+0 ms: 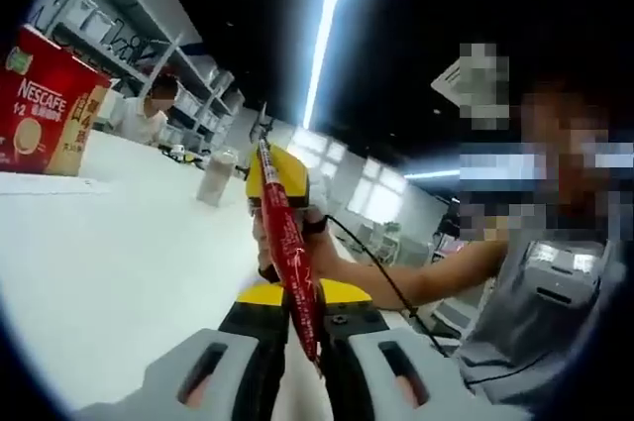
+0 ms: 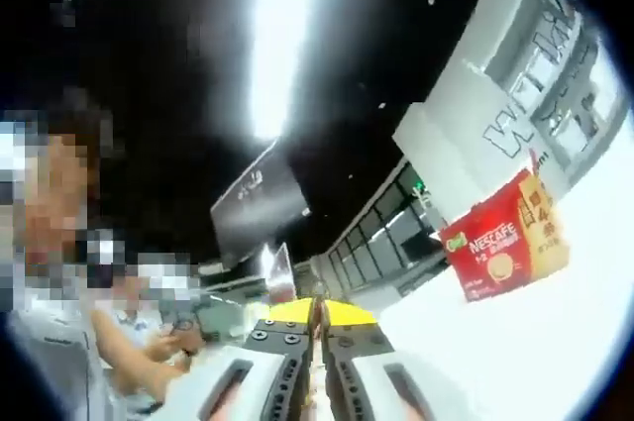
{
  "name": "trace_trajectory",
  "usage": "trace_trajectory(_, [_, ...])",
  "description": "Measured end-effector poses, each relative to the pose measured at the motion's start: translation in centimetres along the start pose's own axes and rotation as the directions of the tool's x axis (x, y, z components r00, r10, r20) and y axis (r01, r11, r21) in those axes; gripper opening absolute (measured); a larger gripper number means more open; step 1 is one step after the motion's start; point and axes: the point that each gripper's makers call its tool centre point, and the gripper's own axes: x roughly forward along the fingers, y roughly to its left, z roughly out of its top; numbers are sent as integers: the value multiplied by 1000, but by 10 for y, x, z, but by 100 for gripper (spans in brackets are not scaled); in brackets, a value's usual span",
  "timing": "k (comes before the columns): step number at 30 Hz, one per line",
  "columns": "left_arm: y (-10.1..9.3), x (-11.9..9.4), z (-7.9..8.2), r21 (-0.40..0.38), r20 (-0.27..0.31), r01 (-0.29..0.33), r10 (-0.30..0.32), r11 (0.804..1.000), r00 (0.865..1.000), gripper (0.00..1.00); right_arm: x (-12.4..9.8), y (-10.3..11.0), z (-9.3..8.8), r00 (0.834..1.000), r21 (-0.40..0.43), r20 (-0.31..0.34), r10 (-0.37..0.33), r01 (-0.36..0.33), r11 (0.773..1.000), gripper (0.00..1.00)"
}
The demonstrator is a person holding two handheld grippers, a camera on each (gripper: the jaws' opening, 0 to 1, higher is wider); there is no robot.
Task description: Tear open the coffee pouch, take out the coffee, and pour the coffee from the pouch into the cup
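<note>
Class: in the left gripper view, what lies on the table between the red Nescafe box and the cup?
Nothing: in the left gripper view the white table is bare between the Nescafe box and the cup.

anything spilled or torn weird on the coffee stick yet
No spill shows. The red coffee stick looks whole, held lengthwise between the left tool and the right tool. The Nescafe box stands upright on the white table.

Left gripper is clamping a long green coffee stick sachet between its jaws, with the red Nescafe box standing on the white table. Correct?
Not quite: the long stick sachet is red, not green, as the left gripper view shows. The left gripper does clamp it, and the red Nescafe box stands on the white table.
</note>
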Motion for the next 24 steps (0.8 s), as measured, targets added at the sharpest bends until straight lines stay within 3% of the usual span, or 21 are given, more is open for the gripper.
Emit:
trace_trajectory(1, [0,0,-1,2,-1,5,-5,1000,1000,14,0,0,-1,1000,-63,-19,-16,14,998,4])
trace_trajectory(3, [0,1,-1,3,-2,7,-7,1000,1000,14,0,0,-1,999,-82,-25,-21,19,996,4])
trace_trajectory(4, [0,0,1,4,2,24,-24,1000,1000,14,1,3,-1,998,-141,-43,-40,34,989,4])
trace_trajectory(6, [2,0,2,17,8,19,-19,1000,1000,13,1,5,4,1000,-55,-7,-3,3,999,4])
trace_trajectory(7, [5,0,2,23,8,10,-10,1000,1000,13,0,4,3,1000,36,7,15,-16,999,4])
trace_trajectory(8, [8,0,2,16,7,2,-2,1000,1000,13,-2,2,4,999,138,24,29,-33,990,4])
trace_trajectory(10, [10,-2,6,3,26,0,0,1000,1000,13,-4,0,8,996,245,67,51,-66,967,4])
trace_trajectory(12, [15,-5,9,-29,37,-7,8,1000,999,12,-6,-3,7,992,386,98,79,-112,916,4])
trace_trajectory(15, [20,-6,12,-37,53,-18,20,999,998,12,-7,-2,9,985,431,148,93,-149,890,6])
trace_trajectory(18, [21,-6,12,-43,52,-32,35,999,998,12,-7,-4,10,984,412,158,79,-138,901,11])
trace_trajectory(19, [22,-7,13,-46,56,-37,40,998,998,12,-9,-4,13,984,387,167,59,-120,914,14])
trace_trajectory(24, [21,-8,14,-53,62,-43,46,998,997,12,-12,-6,17,983,358,176,58,-119,926,19])
